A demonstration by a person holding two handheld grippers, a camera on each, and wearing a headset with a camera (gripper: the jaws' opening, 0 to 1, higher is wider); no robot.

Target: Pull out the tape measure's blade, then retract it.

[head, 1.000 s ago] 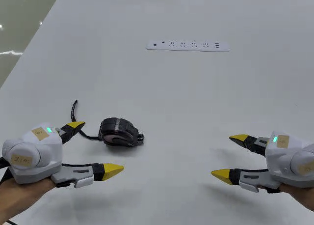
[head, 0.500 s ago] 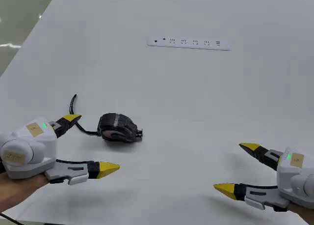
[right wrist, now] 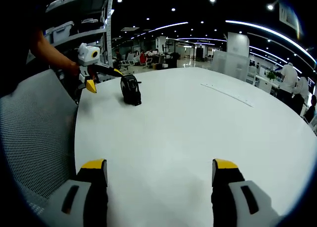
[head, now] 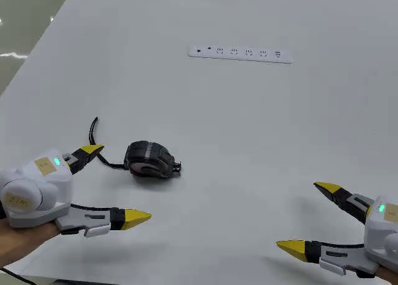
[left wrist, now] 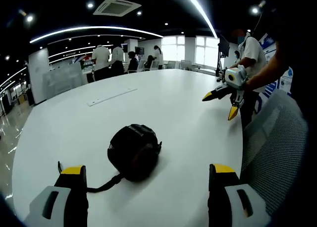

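A black tape measure (head: 149, 160) with a black wrist strap (head: 96, 142) lies on the white table (head: 236, 129), blade fully in. In the left gripper view the tape measure (left wrist: 134, 151) sits just ahead of the jaws. My left gripper (head: 114, 184) stands open a little left of it, one yellow fingertip (head: 91, 150) by the strap, holding nothing. My right gripper (head: 314, 218) is open and empty at the table's near right, far from the tape measure (right wrist: 131, 89). Each gripper view also catches the other gripper: the right gripper (left wrist: 224, 99) and the left gripper (right wrist: 99, 74).
A white power strip (head: 240, 53) lies flat at the far middle of the table. The table's left edge (head: 37, 45) borders a glossy floor. A mesh chair back (right wrist: 34, 138) and several people (left wrist: 116, 58) stand beyond the table.
My right gripper has drawn back toward the near right corner. The left gripper has shifted slightly left and away from the tape measure, which has stayed put.
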